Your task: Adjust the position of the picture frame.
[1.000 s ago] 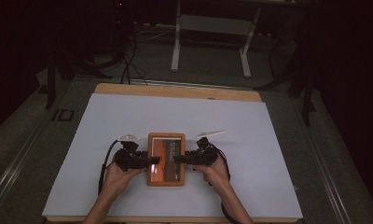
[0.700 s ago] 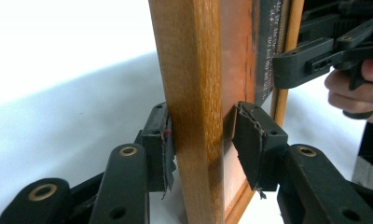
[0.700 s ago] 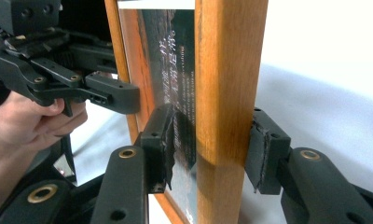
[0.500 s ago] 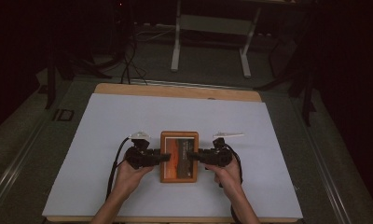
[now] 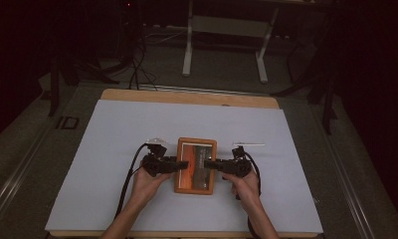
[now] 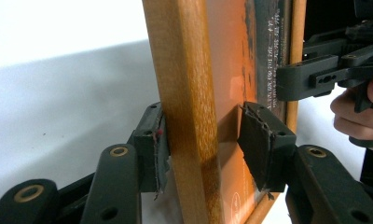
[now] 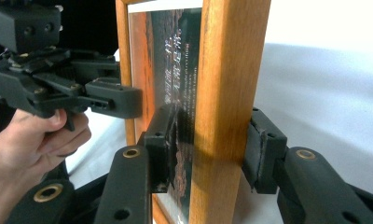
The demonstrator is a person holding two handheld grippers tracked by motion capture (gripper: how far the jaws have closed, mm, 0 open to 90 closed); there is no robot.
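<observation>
A wooden picture frame (image 5: 195, 175) with an orange print is held flat over the white sheet (image 5: 137, 124), a gripper at each side. My left gripper (image 5: 183, 163) straddles the frame's left rail (image 6: 184, 70). One pad (image 6: 159, 149) touches the wood and the other pad (image 6: 259, 140) stands a little off it. These jaws have just been opening, with the rail still between them. My right gripper (image 5: 208, 163) has the opposite rail (image 7: 231, 56) between its pads (image 7: 264, 154), which sit close against both sides. Each gripper view shows the other hand and its gripper beyond the frame.
The sheet covers a wooden table whose bare back edge (image 5: 189, 97) shows. Behind it on the floor stand white metal legs (image 5: 189, 50) and dark cables (image 5: 135, 74). A small black tag (image 5: 67, 123) lies left of the table. Open sheet lies on both sides of the hands.
Both hands and the frame between them have shifted to the right across the sheet and slightly away from the person.
</observation>
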